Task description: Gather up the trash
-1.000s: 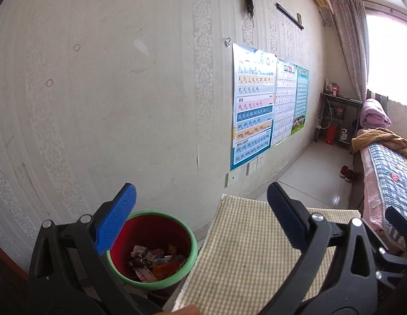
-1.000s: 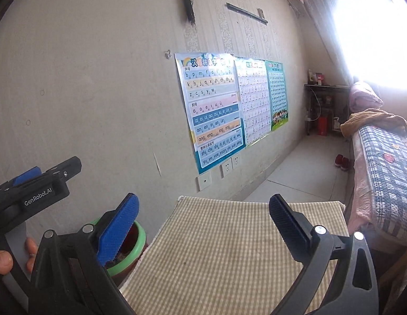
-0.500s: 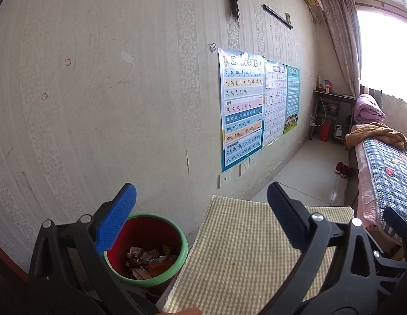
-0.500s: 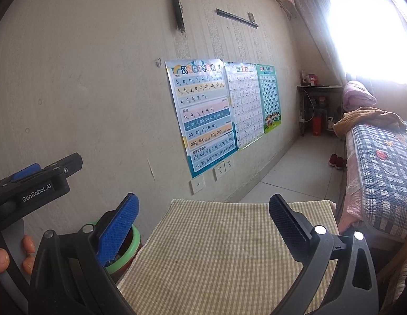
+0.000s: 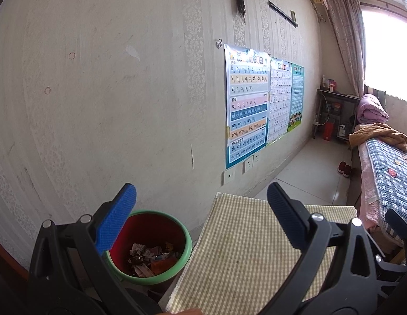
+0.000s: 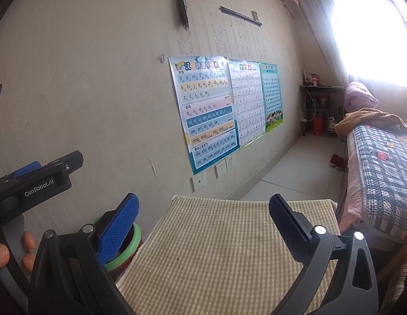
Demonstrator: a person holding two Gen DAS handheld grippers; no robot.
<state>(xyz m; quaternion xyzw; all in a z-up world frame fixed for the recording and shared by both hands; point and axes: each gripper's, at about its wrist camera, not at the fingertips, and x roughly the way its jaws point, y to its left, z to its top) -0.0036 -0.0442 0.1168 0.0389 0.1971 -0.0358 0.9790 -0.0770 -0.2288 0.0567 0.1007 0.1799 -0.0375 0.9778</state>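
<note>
The left gripper [image 5: 200,218] is wide open, holding nothing. Just below its left finger stands the bin [image 5: 186,246], red inside with a green rim, with trash [image 5: 150,258] at its bottom. The right gripper [image 6: 203,223] is equally wide and empty above the checked table [image 6: 216,257]; the bin sits behind its left finger, beside the table. Posters [image 6: 206,113] hang on the wall ahead.
</note>
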